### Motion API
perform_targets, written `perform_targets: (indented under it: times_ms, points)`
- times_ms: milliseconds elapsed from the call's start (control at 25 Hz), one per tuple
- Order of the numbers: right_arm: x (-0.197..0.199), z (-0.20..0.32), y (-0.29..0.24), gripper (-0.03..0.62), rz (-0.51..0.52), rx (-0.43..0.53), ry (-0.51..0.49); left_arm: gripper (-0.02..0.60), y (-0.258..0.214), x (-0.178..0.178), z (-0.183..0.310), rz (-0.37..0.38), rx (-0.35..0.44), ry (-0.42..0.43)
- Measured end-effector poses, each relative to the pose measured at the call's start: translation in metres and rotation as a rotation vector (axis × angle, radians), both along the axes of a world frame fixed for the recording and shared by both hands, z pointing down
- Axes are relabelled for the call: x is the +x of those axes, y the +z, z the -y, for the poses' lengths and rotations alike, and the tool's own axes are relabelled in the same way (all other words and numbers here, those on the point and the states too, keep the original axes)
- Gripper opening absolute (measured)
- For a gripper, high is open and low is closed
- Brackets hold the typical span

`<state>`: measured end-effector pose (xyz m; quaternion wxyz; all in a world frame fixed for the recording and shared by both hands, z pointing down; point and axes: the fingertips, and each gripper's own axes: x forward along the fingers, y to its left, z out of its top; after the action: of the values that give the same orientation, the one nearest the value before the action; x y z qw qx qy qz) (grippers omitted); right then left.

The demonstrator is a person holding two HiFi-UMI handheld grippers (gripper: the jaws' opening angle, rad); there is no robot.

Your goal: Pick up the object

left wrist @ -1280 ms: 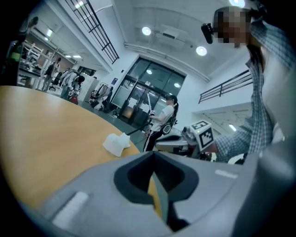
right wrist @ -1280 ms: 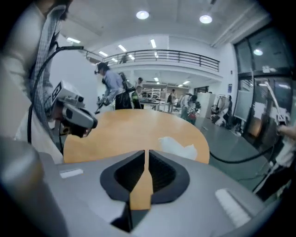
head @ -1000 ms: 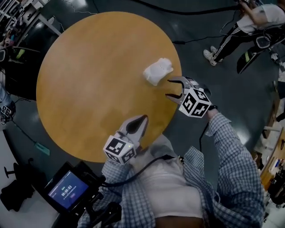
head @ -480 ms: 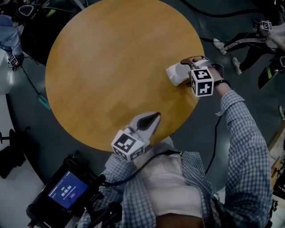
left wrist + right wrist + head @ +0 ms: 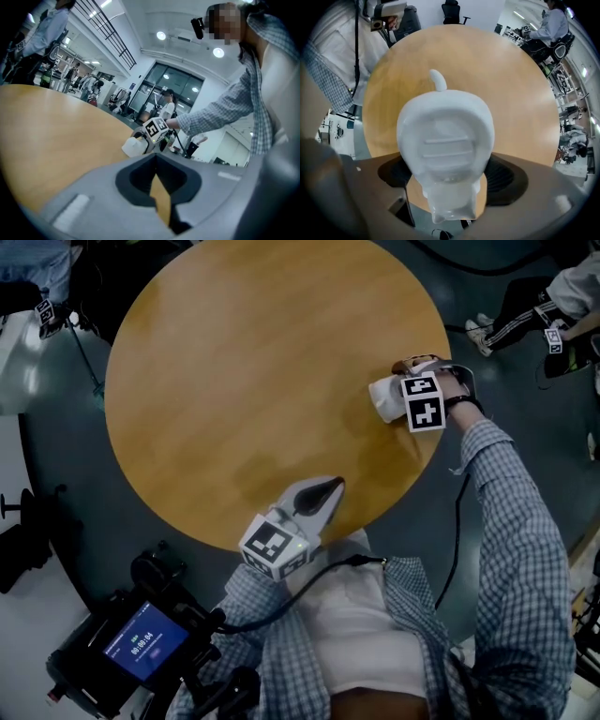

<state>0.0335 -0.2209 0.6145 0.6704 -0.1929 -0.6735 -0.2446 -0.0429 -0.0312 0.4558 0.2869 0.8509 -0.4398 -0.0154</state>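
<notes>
Off to the left of your left hand-held gripper [image 5: 330, 484], below the worktop's [image 5: 234, 371] edge, a small lit screen [image 5: 142, 649] hangs in front of you. The left hand-held gripper itself rests over the near rim of the round wooden worktop. Its jaws are pressed together to a point with nothing between them, and only a thin sliver of wood shows through the hollow behind the tips.

Well to the right of it, at the worktop's right edge, your right hand-held gripper [image 5: 401, 382] is down on the white object [image 5: 381, 396], with its marker cube [image 5: 423, 401] sitting just behind. In the right gripper view the white object [image 5: 445, 136] lies on the worktop between the spread jaws. It has a rounded, ribbed plastic body with a narrower, slightly see-through end nearest the camera and a small nub at the far end. A strip of wood shows between that narrow end and each jaw. You cannot tell whether the jaws touch the wider body. It looks like a moulded container, but you cannot tell whether anything is in it.

Further right, beyond the worktop, a person's striped trouser leg [image 5: 514, 313] stands on the dark floor.
</notes>
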Motion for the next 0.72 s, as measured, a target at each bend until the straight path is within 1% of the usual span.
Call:
perform_targets:
  times_ms: [80, 160, 400, 480, 600, 720]
  points:
    - [0.005, 0.007, -0.002, 0.463, -0.008, -0.006, 0.002, -0.002, -0.003, 0.004, 0.006, -0.003, -0.008, -0.007]
    - [0.009, 0.009, -0.004, 0.463, 0.008, -0.011, 0.029, -0.002, -0.005, 0.006, 0.009, -0.006, -0.011, -0.008]
    - [0.003, -0.005, -0.014, 0.463, 0.176, -0.079, 0.263, -0.002, -0.003, 0.002, 0.002, 0.004, 0.007, 0.016]
    - [0.0, -0.008, -0.023, 0.463, 0.246, -0.081, 0.33, -0.002, -0.003, 0.001, 0.001, 0.008, 0.014, 0.031]
    - [-0.013, -0.016, -0.041, 0.463, 0.385, -0.099, 0.447, -0.002, 0.0, -0.004, -0.002, 0.015, 0.029, 0.048]
    - [-0.021, -0.027, -0.057, 0.463, 0.548, -0.145, 0.607, -0.002, 0.003, -0.009, -0.009, 0.014, 0.037, 0.056]
